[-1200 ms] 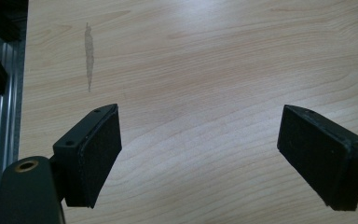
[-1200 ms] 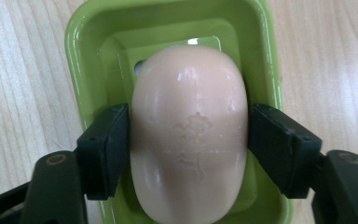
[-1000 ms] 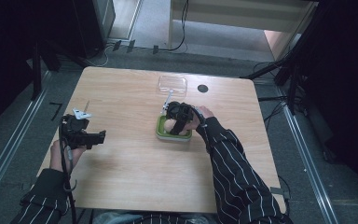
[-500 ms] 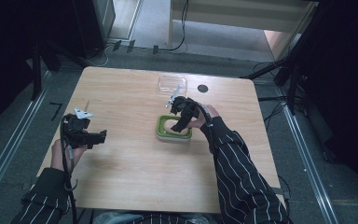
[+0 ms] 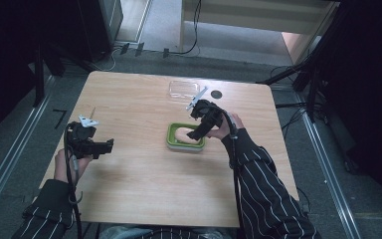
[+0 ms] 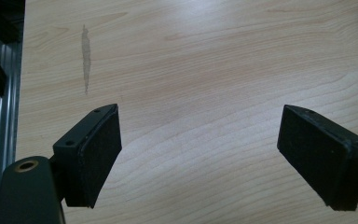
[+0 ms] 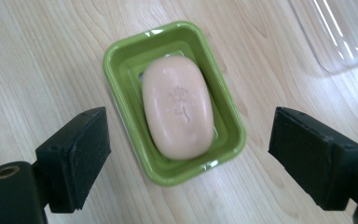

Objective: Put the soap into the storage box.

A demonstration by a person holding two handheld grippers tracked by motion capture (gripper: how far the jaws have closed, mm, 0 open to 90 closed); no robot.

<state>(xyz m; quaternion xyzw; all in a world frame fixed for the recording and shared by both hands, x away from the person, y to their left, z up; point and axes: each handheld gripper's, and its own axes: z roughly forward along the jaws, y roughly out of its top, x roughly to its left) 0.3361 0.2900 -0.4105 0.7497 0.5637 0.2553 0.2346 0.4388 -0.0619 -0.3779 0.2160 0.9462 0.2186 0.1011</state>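
The right gripper (image 7: pixel 186 163) hangs over the soap (image 7: pixel 178 106) in its green dish (image 7: pixel 228 126), jaws just opened wide, gripping nothing. The left gripper (image 6: pixel 200 158) hovers above bare desk (image 6: pixel 205 60), jaws apart and empty.

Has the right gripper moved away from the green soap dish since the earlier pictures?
Yes. The right gripper has risen off the green soap dish, jaws opening, empty.
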